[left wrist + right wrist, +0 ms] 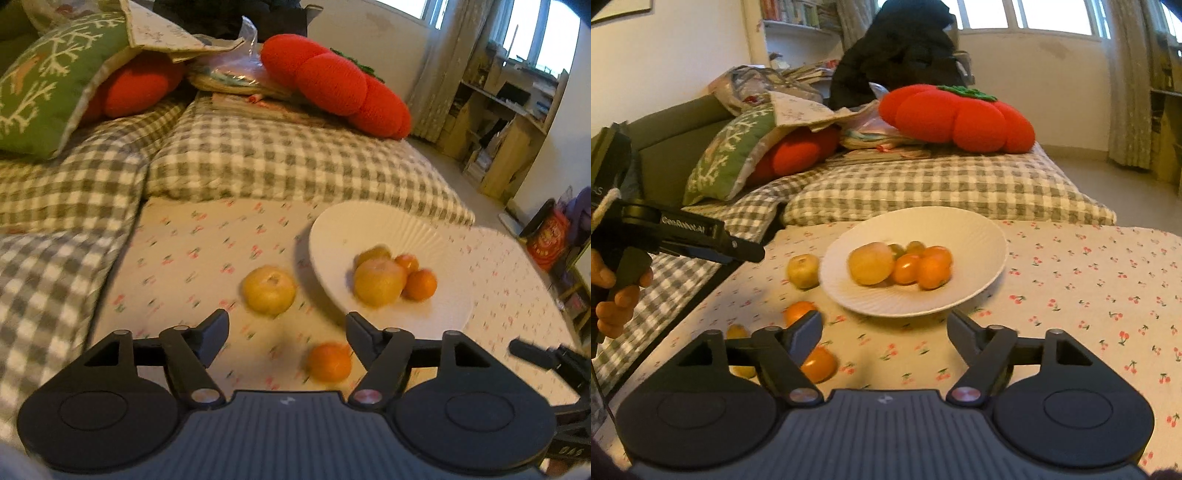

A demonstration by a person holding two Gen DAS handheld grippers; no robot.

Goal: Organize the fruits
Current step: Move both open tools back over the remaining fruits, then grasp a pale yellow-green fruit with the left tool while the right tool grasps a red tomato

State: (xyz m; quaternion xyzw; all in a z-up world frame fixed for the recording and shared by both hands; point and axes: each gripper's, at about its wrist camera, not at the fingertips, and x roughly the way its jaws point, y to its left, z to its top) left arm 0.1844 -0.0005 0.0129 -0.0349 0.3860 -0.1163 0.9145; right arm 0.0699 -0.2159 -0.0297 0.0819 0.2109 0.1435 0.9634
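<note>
Both black two-finger grippers, left [286, 332] and right [884, 332], are held wide and empty | small round orange tangerine [330, 362] and yellow apple [269, 290] are left loose on cherry-print cloth [1089, 280], likely awaiting pickup | white ribbed plate [960, 229] beyond, fruit gathered in it.

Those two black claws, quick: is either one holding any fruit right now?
Left claw: open, holding nothing.
Right claw: open, holding nothing.

Daylit windows [1027, 14], pale walls [679, 55], curtain [1126, 92], wooden shelves [513, 122], checked bedding [923, 188].
</note>
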